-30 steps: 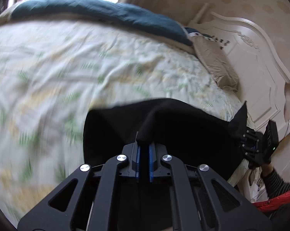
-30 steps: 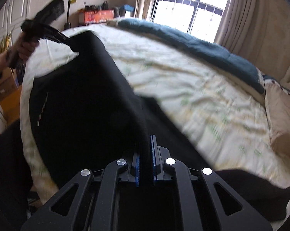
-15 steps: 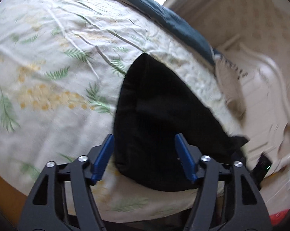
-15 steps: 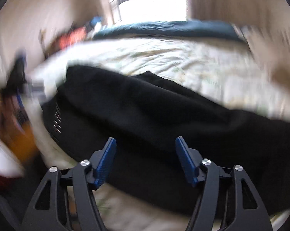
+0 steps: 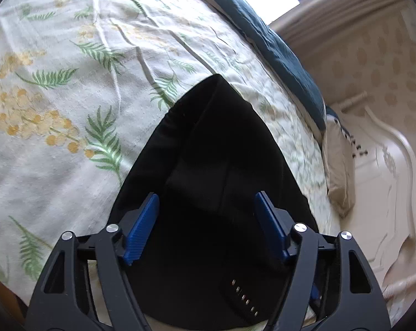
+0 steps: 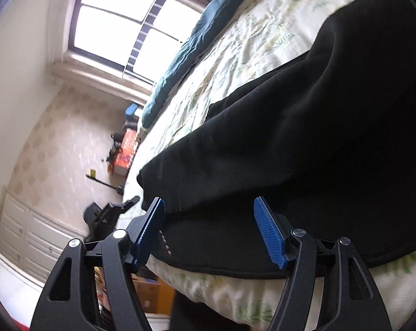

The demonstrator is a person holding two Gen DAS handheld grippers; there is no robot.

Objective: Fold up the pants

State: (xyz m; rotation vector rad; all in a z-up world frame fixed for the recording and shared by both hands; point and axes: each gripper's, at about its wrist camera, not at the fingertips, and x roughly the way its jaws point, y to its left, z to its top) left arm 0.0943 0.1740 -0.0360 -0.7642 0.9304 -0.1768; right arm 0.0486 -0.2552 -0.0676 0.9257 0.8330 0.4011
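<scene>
Black pants [image 5: 213, 165] laid folded on bed [image 5: 69, 110]; soft, limp, best gripped at hem; left gripper [image 5: 206, 226] and right gripper [image 6: 209, 230] both spread, nothing held

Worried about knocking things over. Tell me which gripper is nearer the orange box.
Left. The left gripper sits along the bed edge toward the orange box; the right gripper is farther back, over the pants.

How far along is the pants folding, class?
Done: the black pants lie doubled over on the floral bedsheet, one layer on another. In hand: nothing; the left gripper and right gripper are both open above the fabric. Left: probably a further fold and tidying.
</scene>
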